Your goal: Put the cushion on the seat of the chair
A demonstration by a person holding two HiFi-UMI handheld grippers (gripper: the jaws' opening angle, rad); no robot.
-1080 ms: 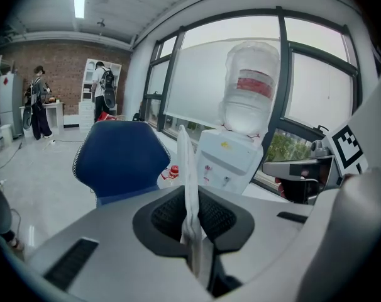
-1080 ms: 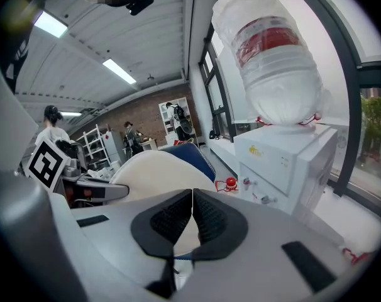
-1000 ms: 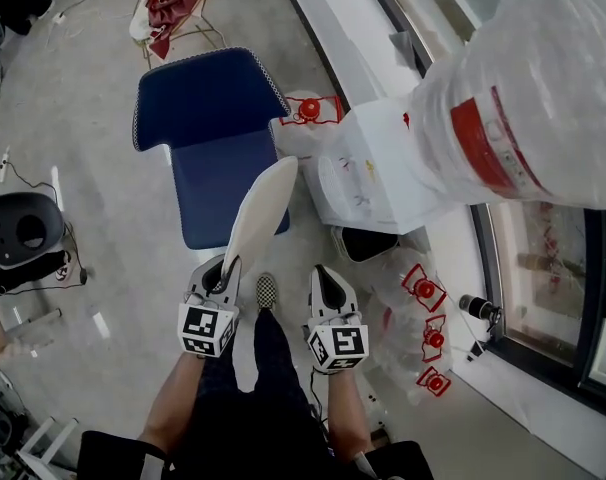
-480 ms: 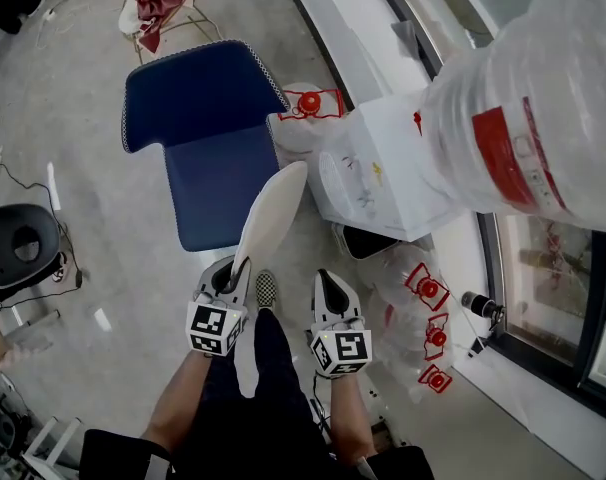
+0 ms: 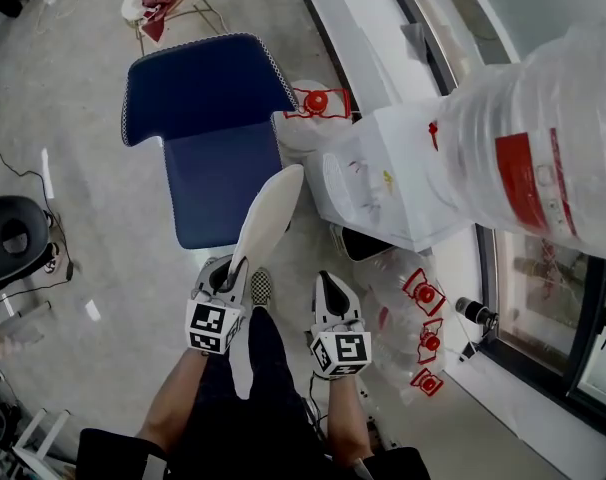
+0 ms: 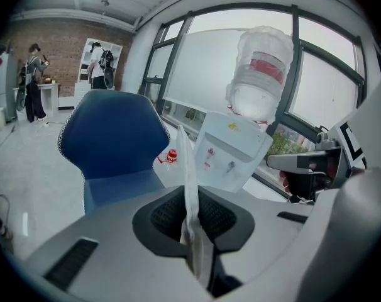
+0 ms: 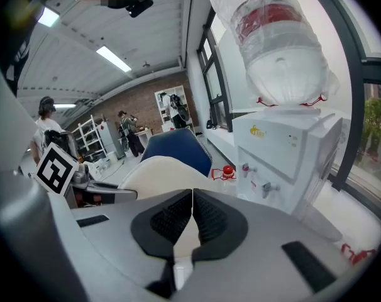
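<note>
White cushion [image 5: 266, 213] pinched at near end by left gripper [image 5: 226, 271], held on edge. Long axis points far toward chair seat [image 5: 221, 190], ahead and lower. Beside it, right gripper [image 5: 329, 288] jaws together, empty (just tagging along). Left hand nearer seat.
</note>
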